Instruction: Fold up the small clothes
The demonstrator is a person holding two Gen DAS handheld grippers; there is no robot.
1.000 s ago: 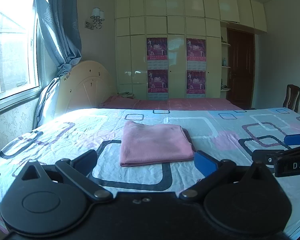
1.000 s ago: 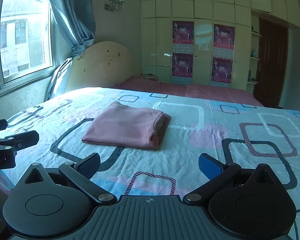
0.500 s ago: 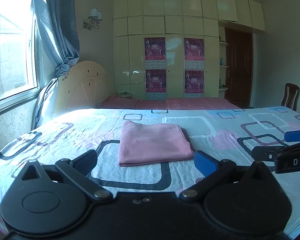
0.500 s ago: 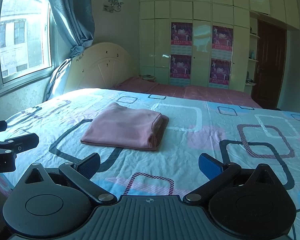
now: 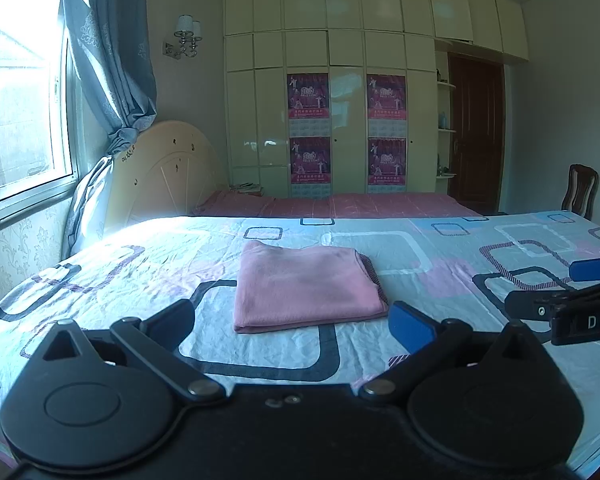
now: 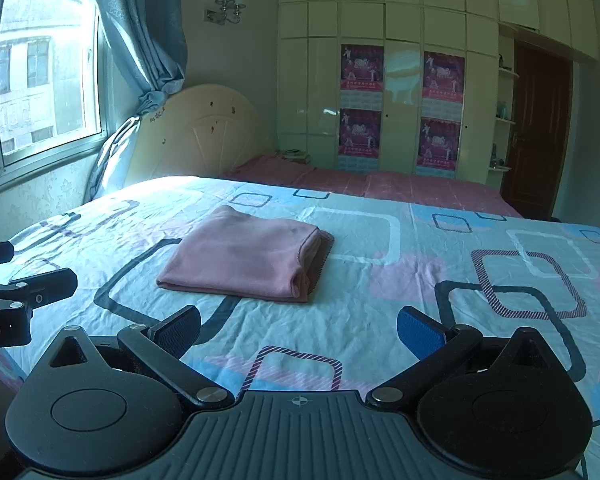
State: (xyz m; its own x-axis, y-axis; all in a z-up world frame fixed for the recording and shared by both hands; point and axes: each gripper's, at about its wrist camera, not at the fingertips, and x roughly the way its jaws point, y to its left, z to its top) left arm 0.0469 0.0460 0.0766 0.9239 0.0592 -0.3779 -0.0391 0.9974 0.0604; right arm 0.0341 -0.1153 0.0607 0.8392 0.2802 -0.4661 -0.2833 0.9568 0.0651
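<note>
Both sets of jaws stand wide and hold nothing: the left gripper (image 5: pixel 290 318) and the right gripper (image 6: pixel 298 330) hover low over the near edge of the bed (image 5: pixel 440 280), side by side and well apart from the cloth. The bed is the largest thing here, spread with a pale sheet printed in rounded squares, and it gives a broad, soft, slightly wrinkled surface that will yield under any press. Beyond it a second bed with a pink cover (image 5: pixel 360 204) runs along a tall white wardrobe (image 5: pixel 348 80), with a rounded headboard (image 5: pixel 164 168), a curtain (image 5: pixel 112 48) and a window (image 5: pixel 20 100) on the left, and a dark door (image 5: pixel 476 132) and a chair (image 5: pixel 580 188) on the right; none of these stand in the way. The pink garment (image 5: pixel 304 286) lies in the middle of the bed as a neat, flat rectangle of several layers, with stacked edges showing on its right side (image 6: pixel 306 264). It looks light, limp and not at all fragile, likely to sag and slide open if lifted by one layer. A pinch through all the layers at two corners of the near edge seems the safest hold. Nothing lies between the grippers and the garment.
</note>
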